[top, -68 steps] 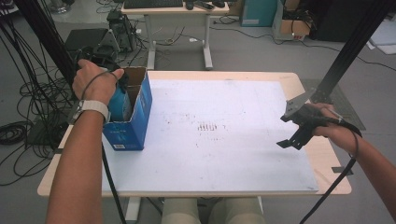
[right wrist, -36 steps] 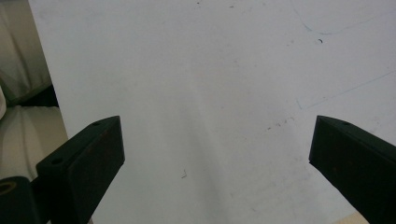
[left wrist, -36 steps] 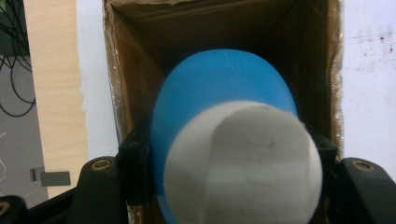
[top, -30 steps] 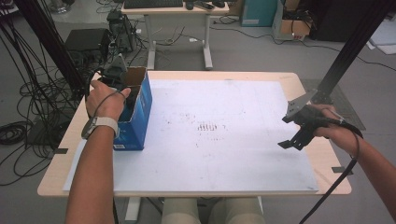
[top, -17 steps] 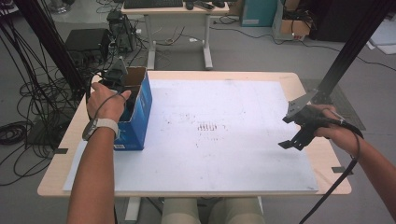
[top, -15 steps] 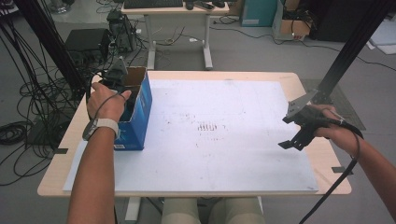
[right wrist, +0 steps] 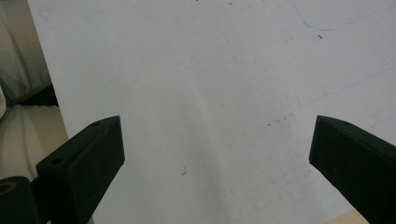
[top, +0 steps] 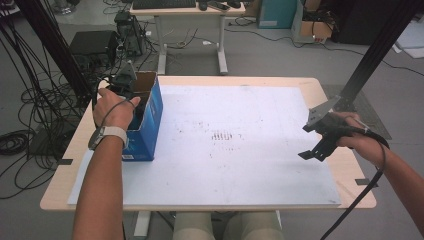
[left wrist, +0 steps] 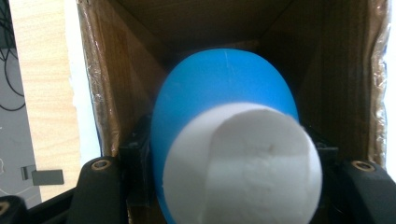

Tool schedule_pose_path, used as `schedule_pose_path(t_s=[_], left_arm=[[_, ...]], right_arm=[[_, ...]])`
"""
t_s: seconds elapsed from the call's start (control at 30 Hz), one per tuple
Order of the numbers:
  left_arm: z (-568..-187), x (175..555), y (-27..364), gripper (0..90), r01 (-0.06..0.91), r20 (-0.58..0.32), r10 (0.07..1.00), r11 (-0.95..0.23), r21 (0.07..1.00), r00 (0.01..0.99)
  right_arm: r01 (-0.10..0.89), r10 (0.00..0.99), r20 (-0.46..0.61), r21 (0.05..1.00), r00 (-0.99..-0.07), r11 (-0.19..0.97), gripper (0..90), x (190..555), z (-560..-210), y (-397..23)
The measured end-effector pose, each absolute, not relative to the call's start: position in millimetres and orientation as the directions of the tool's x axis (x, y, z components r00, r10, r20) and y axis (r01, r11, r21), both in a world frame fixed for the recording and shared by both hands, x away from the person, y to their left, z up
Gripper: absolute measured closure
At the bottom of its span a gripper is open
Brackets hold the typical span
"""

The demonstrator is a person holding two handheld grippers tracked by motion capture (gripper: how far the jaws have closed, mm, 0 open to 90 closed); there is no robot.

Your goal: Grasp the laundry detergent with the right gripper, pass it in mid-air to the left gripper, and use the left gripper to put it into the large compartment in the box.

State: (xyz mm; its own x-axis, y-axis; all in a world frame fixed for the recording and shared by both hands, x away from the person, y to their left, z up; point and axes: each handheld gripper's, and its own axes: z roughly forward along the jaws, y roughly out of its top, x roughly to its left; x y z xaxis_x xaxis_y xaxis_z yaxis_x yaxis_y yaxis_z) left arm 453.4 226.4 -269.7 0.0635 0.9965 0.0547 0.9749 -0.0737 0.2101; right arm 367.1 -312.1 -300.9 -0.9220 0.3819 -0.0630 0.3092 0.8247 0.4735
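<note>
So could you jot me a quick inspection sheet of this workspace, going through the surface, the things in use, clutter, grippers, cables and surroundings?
Surface: wooden table covered by a white board with faint dark scuffs near the middle.
Job's things: open blue cardboard box at the board's left edge; a blue and white object, its kind unclear, held at the box's open top.
Clutter: nothing seen on the board.
Grippers: left gripper shut on the blue and white object; right gripper open, above bare board at the right edge.
Cables: one trails from the right gripper off the table; many lie on the floor at left.
Surroundings: a desk with a keyboard behind; equipment and boxes on the floor.
</note>
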Motion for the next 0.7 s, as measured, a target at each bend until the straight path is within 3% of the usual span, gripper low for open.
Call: schedule_pose_path(t_s=[0.7], left_arm=[[-269.5, 453.0, 227.3, 37.5, 0.975, 0.060, 0.996, -0.081, 0.209, 0.070]], right_arm=[[0.327, 0.400, -0.053, 0.485, -0.915, 0.811, 3.1, 365.4, -300.7, -311.4]])
